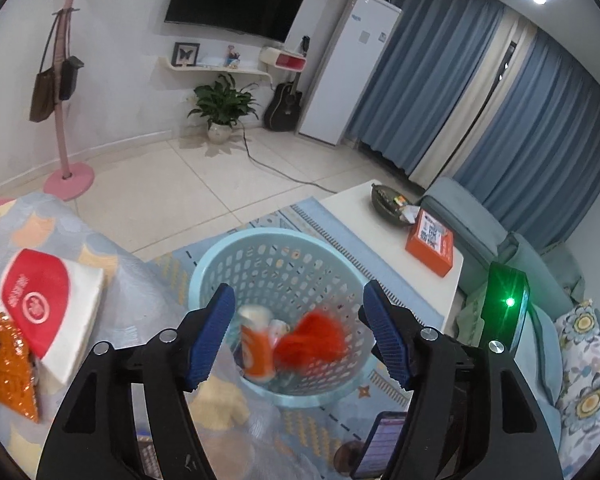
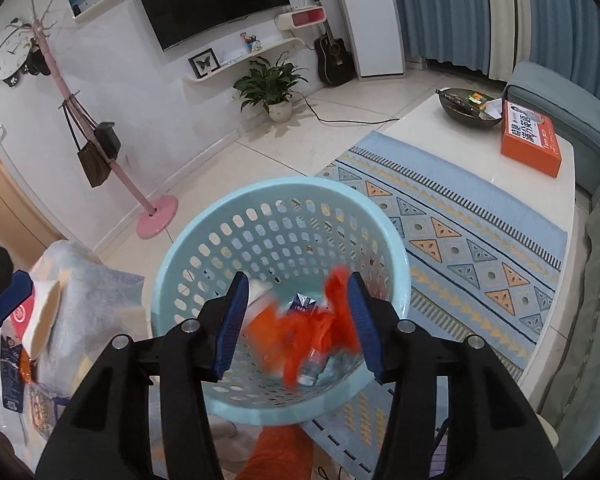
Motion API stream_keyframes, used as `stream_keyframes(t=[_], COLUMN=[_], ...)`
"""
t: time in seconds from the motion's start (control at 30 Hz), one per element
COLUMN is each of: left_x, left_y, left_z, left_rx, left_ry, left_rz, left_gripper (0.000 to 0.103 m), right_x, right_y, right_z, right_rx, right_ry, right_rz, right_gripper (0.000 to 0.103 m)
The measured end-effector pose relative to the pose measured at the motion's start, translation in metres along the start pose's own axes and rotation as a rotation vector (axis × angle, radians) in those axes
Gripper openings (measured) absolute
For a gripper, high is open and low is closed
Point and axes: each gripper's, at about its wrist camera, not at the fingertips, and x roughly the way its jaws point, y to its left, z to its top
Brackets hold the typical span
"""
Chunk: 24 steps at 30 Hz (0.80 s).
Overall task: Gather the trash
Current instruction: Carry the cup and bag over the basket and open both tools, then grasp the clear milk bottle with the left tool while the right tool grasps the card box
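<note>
A light blue perforated basket (image 1: 236,252) (image 2: 204,236) stands on the patterned rug. Inside it are an orange can (image 1: 256,350), a blurred red-orange wrapper (image 1: 314,338) (image 2: 320,328), a small carton (image 2: 302,304) and a clear plastic bottle (image 2: 312,366). My left gripper (image 1: 298,334) is open and empty above the basket's near rim. My right gripper (image 2: 298,326) is open and empty directly over the basket. The wrapper is motion-blurred between the right fingers, touching neither pad as far as I can tell.
A tissue pack (image 1: 48,312) and an orange snack bag (image 1: 14,372) lie on a cloth-covered surface at left. A white coffee table (image 2: 460,152) holds an orange box (image 2: 532,140) and a dark bowl (image 2: 468,108). A phone (image 1: 380,444) lies below. A blue sofa (image 1: 500,248) is at right.
</note>
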Motion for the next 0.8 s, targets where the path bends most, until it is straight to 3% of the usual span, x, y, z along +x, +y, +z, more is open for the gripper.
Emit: stream_keyframes(t=[0.37, 0.67, 0.8], left_x=[-0.082, -0.173, -0.212], left_y=[0.017, 0.063, 0.097], left_z=[-0.011, -0.03, -0.046], left_rx=[-0.045, -0.109, -0.149], left_ry=[-0.12, -0.23, -0.253], left_rz=[0.016, 0.15, 0.256], left_gripper=[0.065, 0.069, 0.074], right_x=[-0.056, -0.113, -0.125], right_y=[0.031, 0.105, 0.143], right_z=[-0.001, -0.011, -0.025], right_rx=[-0.026, -0.164, -0.248], right_ry=[-0.059, -0.129, -0.133], right_rz=[0.09, 0.215, 0.26], right_gripper=[0.048, 0.048, 0.058])
